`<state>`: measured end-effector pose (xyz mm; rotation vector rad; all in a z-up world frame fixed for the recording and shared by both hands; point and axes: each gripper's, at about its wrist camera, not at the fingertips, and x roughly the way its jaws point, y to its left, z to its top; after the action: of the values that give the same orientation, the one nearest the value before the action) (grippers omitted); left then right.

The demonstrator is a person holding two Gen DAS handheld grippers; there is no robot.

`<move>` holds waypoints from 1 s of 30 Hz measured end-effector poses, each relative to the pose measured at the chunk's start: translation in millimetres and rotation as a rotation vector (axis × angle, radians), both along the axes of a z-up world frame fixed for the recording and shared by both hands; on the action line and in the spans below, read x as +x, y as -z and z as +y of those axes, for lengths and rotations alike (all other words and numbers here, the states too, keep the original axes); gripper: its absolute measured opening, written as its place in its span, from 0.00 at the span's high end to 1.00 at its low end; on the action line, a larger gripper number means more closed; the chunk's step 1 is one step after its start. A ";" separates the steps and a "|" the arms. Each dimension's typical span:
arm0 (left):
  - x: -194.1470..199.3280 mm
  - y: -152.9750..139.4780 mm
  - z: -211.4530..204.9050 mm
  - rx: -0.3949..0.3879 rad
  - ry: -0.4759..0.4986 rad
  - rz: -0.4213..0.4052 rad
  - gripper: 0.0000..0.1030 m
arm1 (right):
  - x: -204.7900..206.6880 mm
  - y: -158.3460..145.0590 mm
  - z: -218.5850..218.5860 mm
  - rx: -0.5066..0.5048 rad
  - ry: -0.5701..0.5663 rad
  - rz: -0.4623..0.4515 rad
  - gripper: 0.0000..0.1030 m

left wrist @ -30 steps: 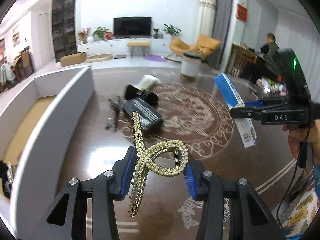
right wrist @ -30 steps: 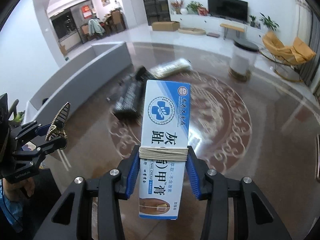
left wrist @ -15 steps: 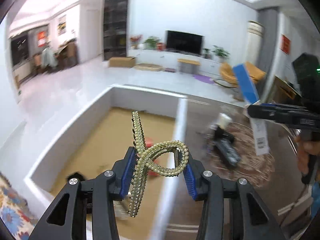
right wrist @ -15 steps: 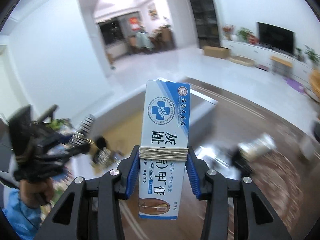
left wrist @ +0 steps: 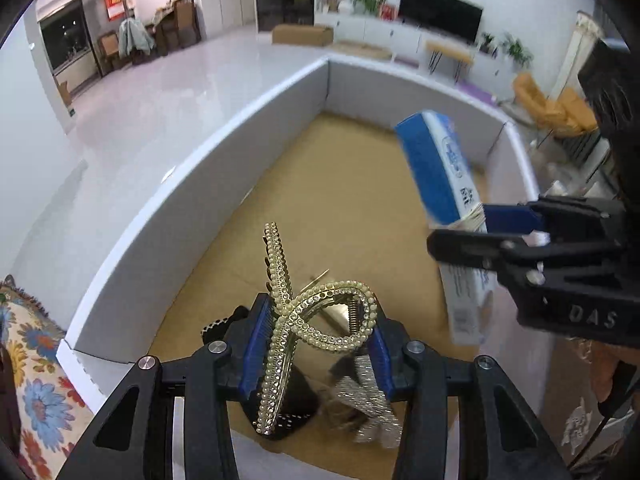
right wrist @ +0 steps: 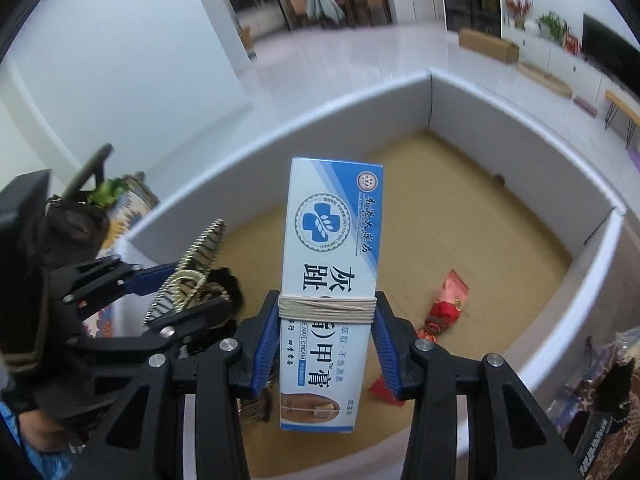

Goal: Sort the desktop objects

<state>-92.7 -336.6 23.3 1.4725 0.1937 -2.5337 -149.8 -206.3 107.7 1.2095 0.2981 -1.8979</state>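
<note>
Gold-toned and studded with pearly beads, the hair claw clip (left wrist: 308, 320) sits between the blue pads of the left gripper (left wrist: 316, 344), its long axis running from about six o'clock up toward twelve in the left wrist view, one curved arm looping off toward three o'clock. The jaws stand only partly apart and the pads press on the clip's sides. Below it lies the cardboard box (left wrist: 224, 152), white-walled with a brown floor. The right gripper (right wrist: 326, 344) has the blue-and-white nail cream carton (right wrist: 330, 280) between its pads, long axis upright toward twelve o'clock, printed face to the camera, a band of pale string (right wrist: 327, 309) wound round it at pad height; these jaws are easing apart, though the pads appear to touch the carton's sides. The right wrist view alone shows a red wrapped packet (right wrist: 446, 300) on the box floor at about three o'clock of the carton, and the clip's comb teeth seen side-on at nine o'clock. The left wrist view alone shows a silvery glittery item (left wrist: 368, 408) and a dark object (left wrist: 296, 400) on the box floor beneath the clip, and the carton tilted, its top leaning toward eleven o'clock, at the picture's right.
</note>
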 end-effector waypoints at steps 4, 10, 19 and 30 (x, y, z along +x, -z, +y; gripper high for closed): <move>-5.5 8.1 0.6 -0.058 -0.083 -0.012 0.09 | -20.7 16.6 -11.8 0.046 0.028 0.014 0.13; 19.6 -22.2 17.2 -0.120 -0.115 0.126 0.08 | -18.7 -15.1 34.4 -0.073 0.089 0.095 0.07; 68.1 -86.9 181.1 -0.018 0.179 0.410 0.00 | 38.8 -31.8 219.0 -0.096 0.318 0.342 0.00; 55.9 39.1 372.6 -0.038 0.532 0.210 0.00 | 97.9 62.1 448.2 0.218 0.652 0.327 0.00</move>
<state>-36.8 35.9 -15.8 1.3844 -0.2515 -3.0859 -51.9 241.9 45.5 1.2269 0.3135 -2.6979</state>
